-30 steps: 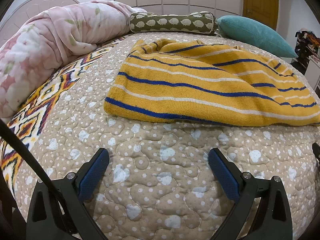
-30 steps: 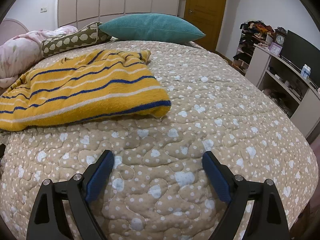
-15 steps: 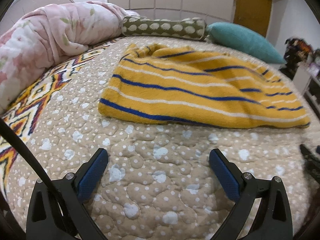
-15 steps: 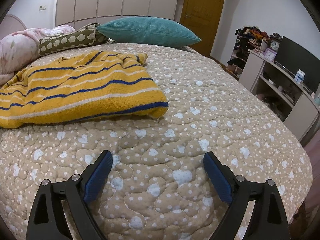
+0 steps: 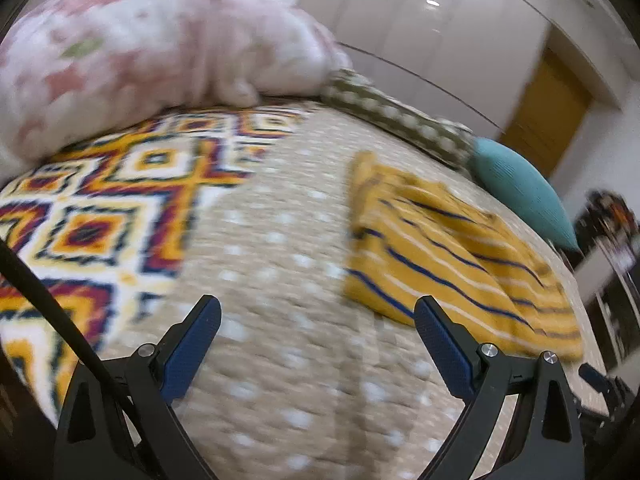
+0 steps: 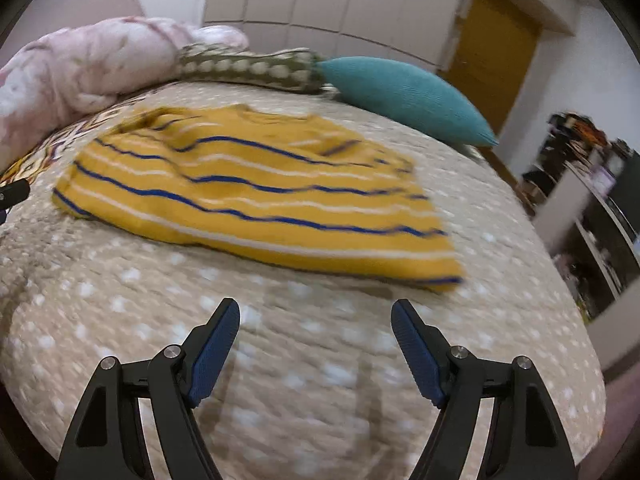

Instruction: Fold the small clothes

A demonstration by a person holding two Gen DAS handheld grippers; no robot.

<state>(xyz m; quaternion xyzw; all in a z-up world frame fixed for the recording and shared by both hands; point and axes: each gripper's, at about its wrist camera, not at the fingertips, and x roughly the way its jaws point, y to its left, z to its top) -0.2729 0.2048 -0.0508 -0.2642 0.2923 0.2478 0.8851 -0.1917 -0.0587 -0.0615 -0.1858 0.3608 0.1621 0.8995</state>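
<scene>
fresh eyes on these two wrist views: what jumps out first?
The yellow garment with blue and white stripes jumps out first, lying spread out mid-bed on the beige dotted quilt, ahead of the open right gripper. Behind it a teal cushion lies by the head of the bed. In the left view, a bright geometric blanket lies left of the open left gripper.

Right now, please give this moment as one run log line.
left gripper: jaws open, empty | right gripper: jaws open, empty | yellow striped sweater: flat on bed quilt, untouched
</scene>
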